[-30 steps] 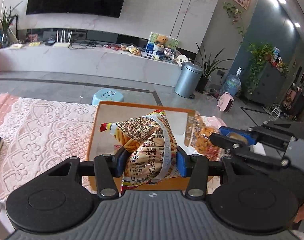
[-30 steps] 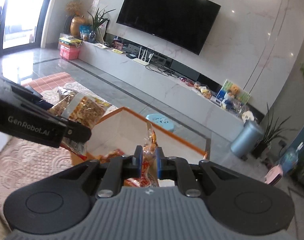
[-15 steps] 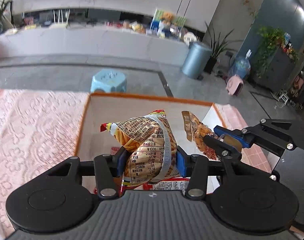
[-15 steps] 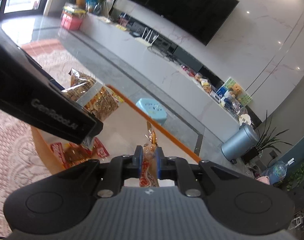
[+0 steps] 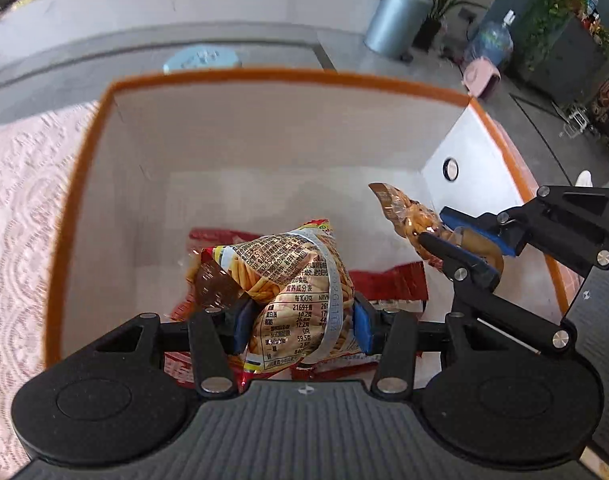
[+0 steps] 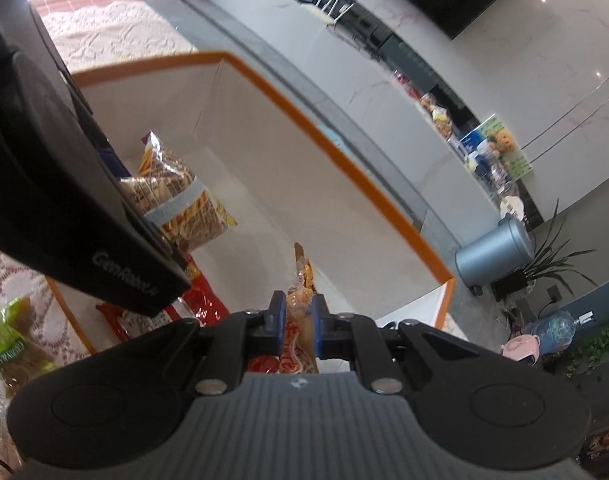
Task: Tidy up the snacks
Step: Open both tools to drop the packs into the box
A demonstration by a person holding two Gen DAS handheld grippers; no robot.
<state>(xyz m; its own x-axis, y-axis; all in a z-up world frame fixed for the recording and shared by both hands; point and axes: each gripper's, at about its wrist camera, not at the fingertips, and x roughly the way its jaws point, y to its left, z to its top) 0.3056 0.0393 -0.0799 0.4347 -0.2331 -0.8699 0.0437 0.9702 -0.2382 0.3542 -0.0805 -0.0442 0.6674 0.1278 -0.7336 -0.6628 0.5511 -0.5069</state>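
Note:
A white box with an orange rim (image 5: 288,76) (image 6: 336,148) lies open below both grippers. My left gripper (image 5: 300,316) is shut on a puffy yellow snack bag (image 5: 300,276) printed with fries and a nutrition table, held over the box floor; the same yellow snack bag (image 6: 176,204) shows at the left of the right wrist view. My right gripper (image 6: 298,312) (image 5: 460,246) is shut on a thin orange-brown snack packet (image 6: 302,280) (image 5: 404,210), hanging inside the box at its right. Red snack packets (image 5: 388,280) (image 6: 200,300) lie on the box floor under both.
The box rests on a pink lace cloth (image 5: 20,200). A green snack bag (image 6: 12,348) lies on the cloth outside the box. Beyond are a blue stool (image 5: 200,58), a grey bin (image 5: 396,20), a long white TV bench (image 6: 384,80) and potted plants (image 5: 552,12).
Both grippers have come down and tipped forward over the box, each still holding its packet. The box interior now fills the views, and the red packets on its floor have come into sight.

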